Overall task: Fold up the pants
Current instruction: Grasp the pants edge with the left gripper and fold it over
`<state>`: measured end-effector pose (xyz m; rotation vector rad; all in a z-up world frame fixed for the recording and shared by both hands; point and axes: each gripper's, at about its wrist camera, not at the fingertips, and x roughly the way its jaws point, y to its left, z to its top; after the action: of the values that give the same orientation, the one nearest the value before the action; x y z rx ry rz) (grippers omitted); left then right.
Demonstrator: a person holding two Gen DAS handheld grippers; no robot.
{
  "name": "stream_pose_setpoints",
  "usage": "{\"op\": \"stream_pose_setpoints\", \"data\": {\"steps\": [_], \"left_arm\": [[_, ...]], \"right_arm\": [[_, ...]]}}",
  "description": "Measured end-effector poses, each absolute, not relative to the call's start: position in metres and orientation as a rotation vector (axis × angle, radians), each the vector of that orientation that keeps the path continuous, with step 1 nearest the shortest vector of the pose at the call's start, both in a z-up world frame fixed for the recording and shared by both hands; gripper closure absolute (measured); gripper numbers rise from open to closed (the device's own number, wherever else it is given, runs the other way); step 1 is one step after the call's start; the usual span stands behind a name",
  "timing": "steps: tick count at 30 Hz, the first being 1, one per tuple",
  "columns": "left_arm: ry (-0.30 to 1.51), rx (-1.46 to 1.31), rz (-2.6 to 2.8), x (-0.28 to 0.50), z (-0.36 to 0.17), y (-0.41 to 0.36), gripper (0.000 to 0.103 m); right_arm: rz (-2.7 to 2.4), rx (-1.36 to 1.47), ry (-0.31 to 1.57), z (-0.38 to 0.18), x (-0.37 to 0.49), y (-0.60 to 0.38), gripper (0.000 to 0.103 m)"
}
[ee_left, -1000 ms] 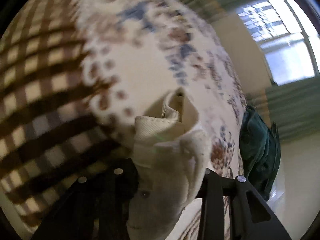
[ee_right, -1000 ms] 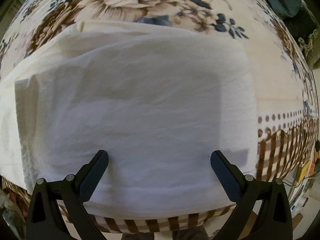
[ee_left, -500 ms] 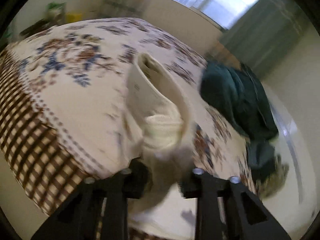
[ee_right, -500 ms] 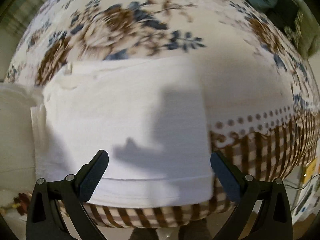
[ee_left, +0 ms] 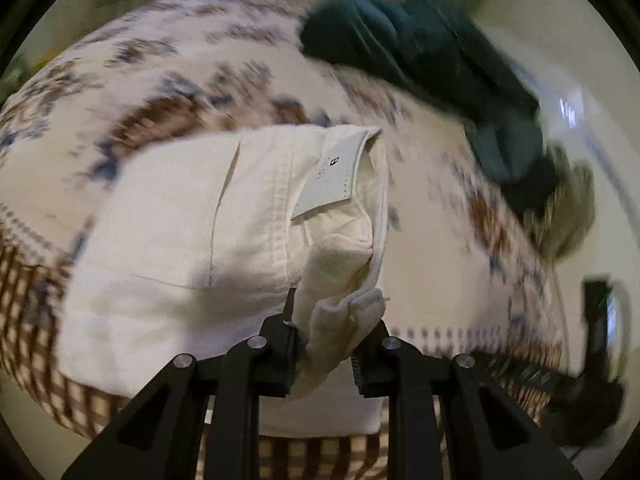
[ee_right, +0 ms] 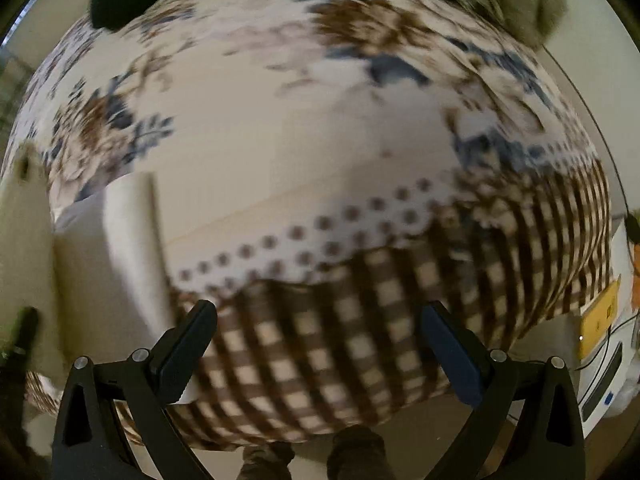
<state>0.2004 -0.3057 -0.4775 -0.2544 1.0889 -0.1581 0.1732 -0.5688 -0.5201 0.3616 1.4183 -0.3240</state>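
The white pants [ee_left: 192,232] lie folded on the floral bedspread [ee_left: 192,80], waistband and grey label [ee_left: 332,176] turned up at the right. My left gripper [ee_left: 326,344] is shut on a bunched corner of the pants near the waistband. In the right wrist view the pants [ee_right: 108,248] show only at the left edge. My right gripper [ee_right: 316,344] is open and empty, above the checked border of the bedspread [ee_right: 320,320] to the right of the pants.
A dark green garment [ee_left: 432,56] is heaped at the far right of the bed, with a fuzzy olive item [ee_left: 568,208] beside it. The bed's front edge drops to the floor. White and yellow boxes [ee_right: 600,320] stand right of the bed.
My left gripper has carried the held waistband end over and down onto the rest of the pants. My right gripper has swung right, off the pants, staying open.
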Motion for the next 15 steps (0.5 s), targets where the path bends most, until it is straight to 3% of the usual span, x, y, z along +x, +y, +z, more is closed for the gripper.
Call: {"op": "stream_pose_setpoints", "data": {"steps": [4,9,10,11,12,13,15], "left_arm": [[1.209,-0.128,-0.138,0.201,-0.503,-0.338,0.084],[1.24,-0.086,-0.115,0.204,-0.496,-0.344,0.083],[1.249,-0.077,-0.109,0.205,-0.494,-0.344,0.081],[1.271,-0.067,-0.096,0.206,-0.491,-0.346,0.08],[1.284,-0.065,-0.093,0.204,-0.493,-0.347,0.074],[1.298,-0.066,-0.088,0.204,-0.491,-0.346,0.061],[1.284,-0.064,-0.082,0.205,-0.48,-0.349,0.044]], "right_arm": [[-0.311,0.409,1.43,-0.53,0.168,-0.591,0.0],[-0.244,0.461,1.443,-0.534,0.164,-0.598,0.002],[-0.22,0.48,1.441,-0.535,0.164,-0.596,0.01],[-0.202,0.498,1.441,-0.535,0.164,-0.592,0.025],[-0.184,0.519,1.445,-0.536,0.164,-0.59,0.033],[-0.162,0.542,1.448,-0.537,0.165,-0.588,0.041],[-0.109,0.596,1.441,-0.536,0.166,-0.585,0.041]]}}
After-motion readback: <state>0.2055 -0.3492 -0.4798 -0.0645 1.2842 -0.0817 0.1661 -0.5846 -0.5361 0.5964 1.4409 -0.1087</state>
